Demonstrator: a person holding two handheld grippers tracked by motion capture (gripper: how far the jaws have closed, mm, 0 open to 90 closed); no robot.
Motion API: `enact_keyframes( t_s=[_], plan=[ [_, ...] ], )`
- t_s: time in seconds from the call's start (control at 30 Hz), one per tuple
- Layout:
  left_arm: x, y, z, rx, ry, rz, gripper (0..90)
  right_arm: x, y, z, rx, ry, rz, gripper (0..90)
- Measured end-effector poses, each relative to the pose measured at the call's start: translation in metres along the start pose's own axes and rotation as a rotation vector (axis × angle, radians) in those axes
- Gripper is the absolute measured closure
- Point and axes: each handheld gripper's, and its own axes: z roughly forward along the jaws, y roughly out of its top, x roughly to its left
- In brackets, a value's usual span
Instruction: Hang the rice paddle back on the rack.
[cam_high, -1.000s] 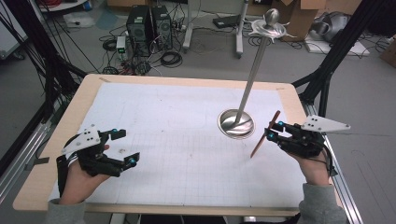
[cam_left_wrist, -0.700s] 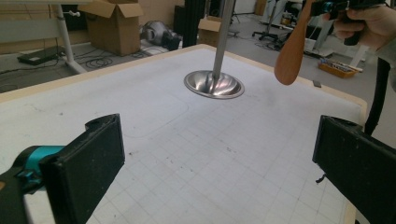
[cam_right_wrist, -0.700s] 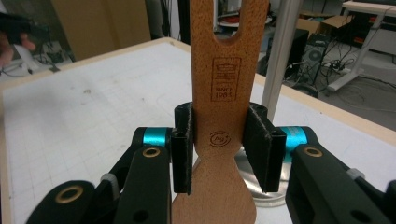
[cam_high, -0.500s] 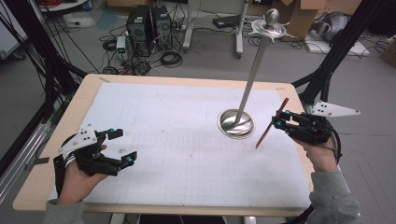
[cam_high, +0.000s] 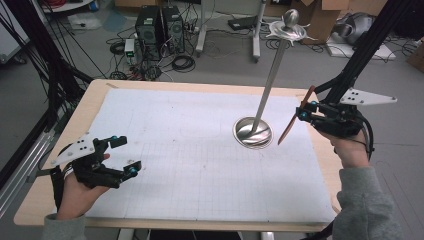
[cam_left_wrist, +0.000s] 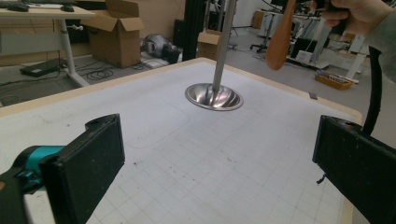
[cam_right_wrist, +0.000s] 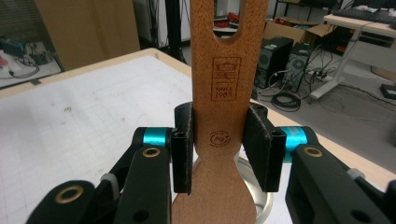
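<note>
Raised my right gripper (cam_high: 303, 114) since a second ago; jaws clamp the slotted wooden spatula (cam_high: 296, 119), now airborne right of the steel pole stand (cam_high: 253, 132). Left gripper (cam_high: 125, 156) idles wide, empty. Carry step; next I hook its slot onto the top (cam_high: 286, 31).

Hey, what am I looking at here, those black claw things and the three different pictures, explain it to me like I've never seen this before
A person sits at a table holding a hand-operated two-jaw gripper in each hand. The high view comes from a camera above the table. The other two come from cameras riding on each gripper, looking along its black jaws. The left gripper is open and holds nothing. The right gripper is shut on a wooden spatula, lifted off the table. On the white gridded mat stands a metal stand: a round base with a tall pole.
</note>
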Motion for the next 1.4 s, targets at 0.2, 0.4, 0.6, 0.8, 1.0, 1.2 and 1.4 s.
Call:
enact_keyframes(
  t_s=[0.2, 0.4, 0.6, 0.8, 1.0, 1.2, 1.4],
  plan=[
    [0.002, -0.002, 0.001, 0.008, 0.009, -0.007, 2.6, -0.011, 0.008, 0.005, 0.031, -0.009, 0.011, 64.7],
    [0.003, -0.003, -0.001, 0.005, 0.02, -0.017, 2.6, -0.018, 0.017, 0.004, 0.009, -0.011, 0.025, 64.7],
    [0.001, 0.0, -0.001, 0.005, 0.038, -0.014, 2.6, -0.022, 0.026, 0.005, -0.015, -0.011, 0.028, 64.7],
    [0.003, -0.001, -0.002, 0.011, 0.04, -0.019, 2.6, -0.028, 0.036, 0.009, -0.036, -0.029, 0.032, 64.7],
    [0.005, -0.003, -0.007, -0.001, 0.051, -0.033, 2.6, -0.031, 0.046, 0.008, -0.033, -0.058, 0.027, 64.7],
    [0.008, -0.005, -0.008, 0.002, 0.06, -0.043, 2.6, -0.033, 0.055, 0.004, -0.05, -0.067, 0.027, 64.7],
    [0.008, -0.005, -0.007, 0.005, 0.06, -0.041, 2.6, -0.035, 0.065, 0.004, -0.073, -0.063, 0.03, 64.7]
  ],
)
